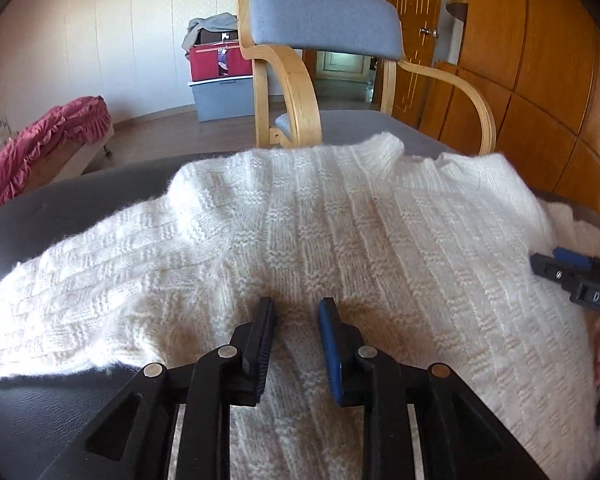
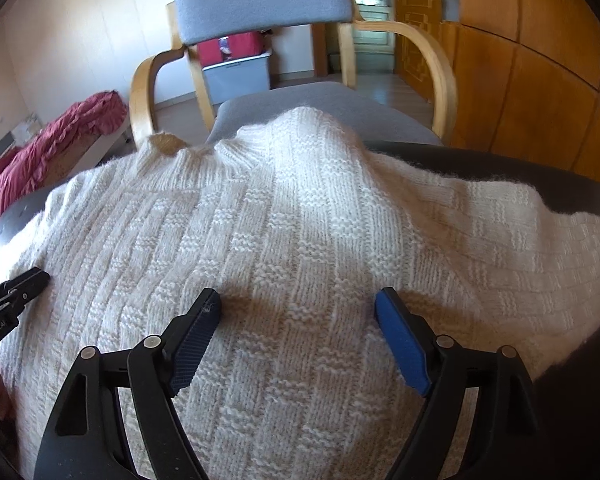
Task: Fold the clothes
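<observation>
Bedroom setting: dark table in the foreground, grey-cushioned wooden armchair behind it, wooden wardrobe at right, red bedding at left, stacked storage boxes by the far wall.

Item: cream knitted sweater, spread over the table across the middle of both views, collar toward the armchair, one sleeve trailing to lower left in the left wrist view.

Left gripper: low centre of its frame, jaws narrowly parted, nothing pinched, pads over the knit.

Right gripper: jaws wide apart, empty, above the sweater body.

Step, as judged: garment laid out, fold not yet begun. Next move likely calls for pinching an edge or sleeve and carrying it across the body.
</observation>
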A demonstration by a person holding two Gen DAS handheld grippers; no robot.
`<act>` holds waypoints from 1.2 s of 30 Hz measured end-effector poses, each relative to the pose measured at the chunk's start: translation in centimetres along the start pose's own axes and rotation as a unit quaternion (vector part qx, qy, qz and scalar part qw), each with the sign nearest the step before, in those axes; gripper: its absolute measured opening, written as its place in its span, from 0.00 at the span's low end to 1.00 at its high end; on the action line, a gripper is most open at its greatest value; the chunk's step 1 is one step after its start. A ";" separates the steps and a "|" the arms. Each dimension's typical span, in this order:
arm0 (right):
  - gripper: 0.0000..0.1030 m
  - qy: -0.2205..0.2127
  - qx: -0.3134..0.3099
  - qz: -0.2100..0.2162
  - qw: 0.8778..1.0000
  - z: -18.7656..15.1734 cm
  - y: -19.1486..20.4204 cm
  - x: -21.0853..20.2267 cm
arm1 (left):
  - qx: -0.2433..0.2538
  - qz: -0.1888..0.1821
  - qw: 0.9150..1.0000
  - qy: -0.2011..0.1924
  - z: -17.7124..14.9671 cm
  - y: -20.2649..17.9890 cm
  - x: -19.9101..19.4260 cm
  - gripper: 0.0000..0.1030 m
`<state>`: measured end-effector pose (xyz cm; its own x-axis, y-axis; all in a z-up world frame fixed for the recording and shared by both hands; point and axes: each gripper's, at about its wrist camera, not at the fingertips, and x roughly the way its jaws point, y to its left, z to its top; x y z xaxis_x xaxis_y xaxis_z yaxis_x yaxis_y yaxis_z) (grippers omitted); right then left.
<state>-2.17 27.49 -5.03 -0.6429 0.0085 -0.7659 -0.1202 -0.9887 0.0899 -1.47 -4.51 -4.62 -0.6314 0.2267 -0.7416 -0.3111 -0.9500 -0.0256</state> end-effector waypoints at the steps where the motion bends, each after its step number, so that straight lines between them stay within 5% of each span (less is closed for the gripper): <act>1: 0.81 0.005 -0.020 0.006 1.000 0.0 0.2 0.0 | 0.001 0.003 1.000 0.000 -0.2 0.0 -0.2 0.23; 7: 0.81 0.020 -0.098 0.033 0.994 -1.0 0.9 -0.9 | -0.007 0.007 1.000 0.014 -0.7 -0.2 -0.9 0.24; 12: 0.81 0.023 -0.134 0.002 0.991 -1.2 2.5 -2.2 | -0.014 0.024 0.999 0.016 2.6 -2.4 -2.5 0.23; 16: 0.81 -0.031 -0.136 -0.020 0.990 2.0 3.5 -3.9 | -0.035 0.034 0.997 -0.061 6.5 -4.8 -3.5 0.24; 20: 0.80 -0.043 -0.131 -0.016 0.990 5.6 4.4 -2.7 | -0.112 0.025 0.993 -0.036 8.7 -5.0 1.0 0.24; 22: 0.54 -0.034 -0.115 -0.012 0.993 7.7 4.1 -0.7 | -0.152 0.020 0.988 -0.014 8.8 -4.4 3.7 0.24; 23: 0.31 -0.029 -0.106 -0.010 0.994 8.8 3.9 0.3 | -0.170 0.019 0.985 -0.004 8.8 -4.1 5.0 0.24; 24: 0.26 -0.031 -0.088 -0.001 0.996 9.6 3.5 1.0 | -0.182 0.014 0.983 -0.002 8.5 -3.8 5.9 0.24; 29: 0.26 -0.011 -0.041 0.036 0.998 10.6 2.4 5.6 | -0.213 -0.028 0.976 -0.025 6.9 -2.2 6.4 0.24; 36: 0.27 0.006 -0.043 0.024 0.999 10.2 1.3 8.6 | -0.238 -0.063 0.969 -0.032 6.1 -1.2 6.4 0.25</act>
<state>-15.59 27.86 -5.01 -0.6377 -0.0404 -0.7693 -0.0235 -0.9971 0.0719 -9.47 -0.65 -5.28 -0.6572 0.3457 -0.6697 -0.0352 -0.9017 -0.4309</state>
